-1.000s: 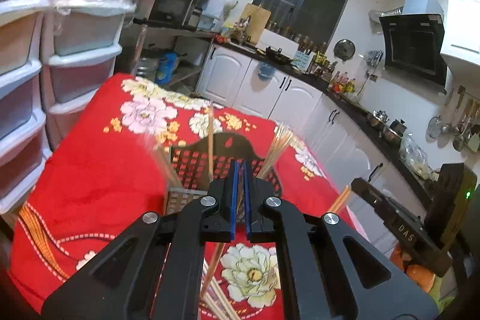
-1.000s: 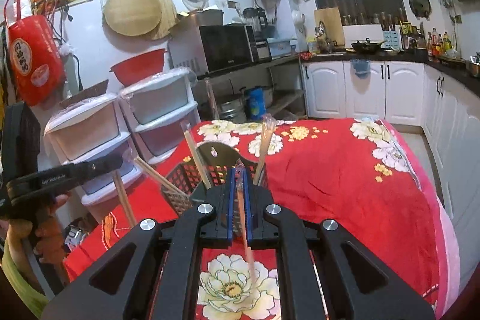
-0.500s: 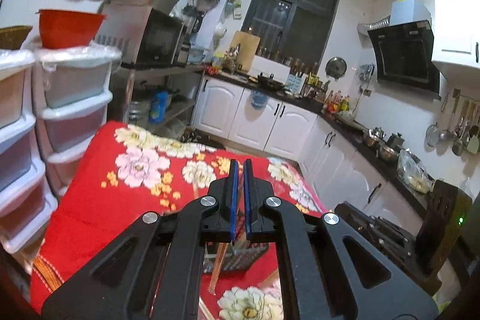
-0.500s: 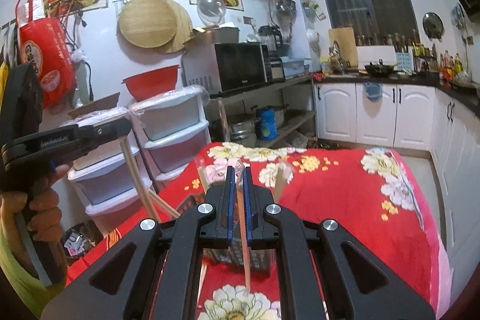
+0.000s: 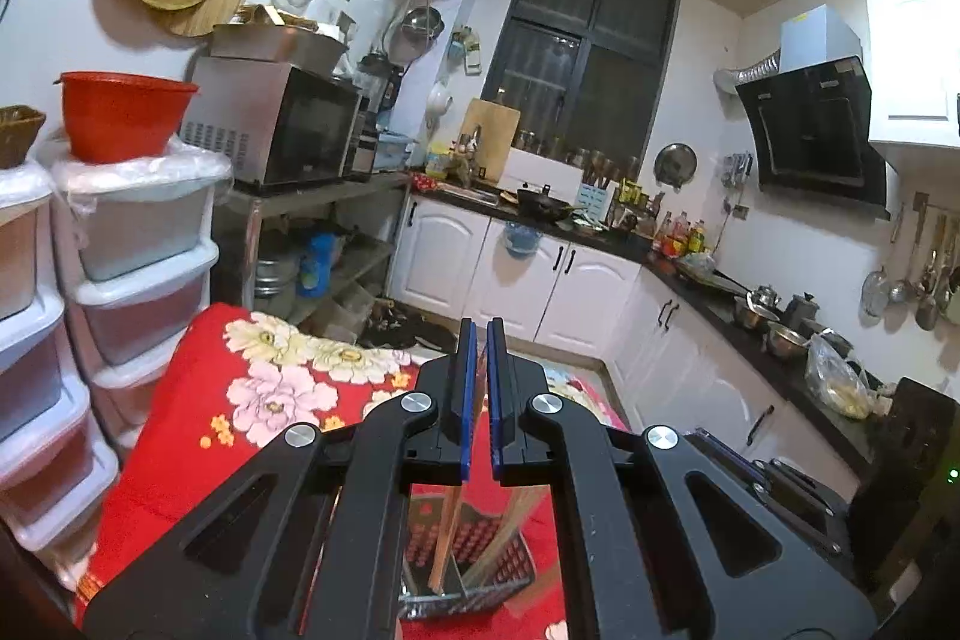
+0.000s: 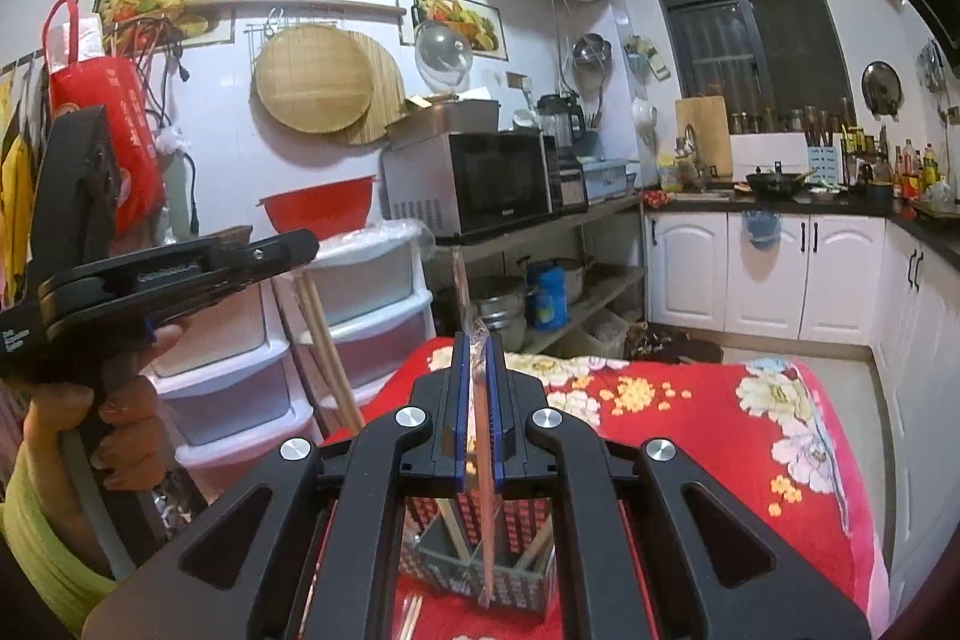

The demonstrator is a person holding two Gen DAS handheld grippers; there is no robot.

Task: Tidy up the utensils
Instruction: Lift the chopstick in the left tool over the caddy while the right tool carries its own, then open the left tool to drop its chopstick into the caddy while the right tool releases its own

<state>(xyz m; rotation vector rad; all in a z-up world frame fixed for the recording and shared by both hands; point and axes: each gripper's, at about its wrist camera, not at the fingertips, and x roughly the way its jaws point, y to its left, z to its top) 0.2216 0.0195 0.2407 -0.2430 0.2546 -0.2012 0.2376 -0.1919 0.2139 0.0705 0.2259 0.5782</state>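
My left gripper is shut on wooden chopsticks that hang down into a dark mesh utensil basket on the red floral tablecloth. In the right wrist view the left gripper shows at the left with the chopsticks hanging below it. My right gripper is shut on a chopstick in a clear wrapper, whose lower end reaches into the basket. Other chopsticks stand in the basket.
Loose chopsticks lie on the cloth in front of the basket. Stacked plastic drawers with a red bowl stand left of the table. A microwave, shelves and white cabinets lie beyond.
Both grippers have risen and tilted upward over the last second. The basket has dropped to the bottom of both views. Each gripper still holds its chopsticks.
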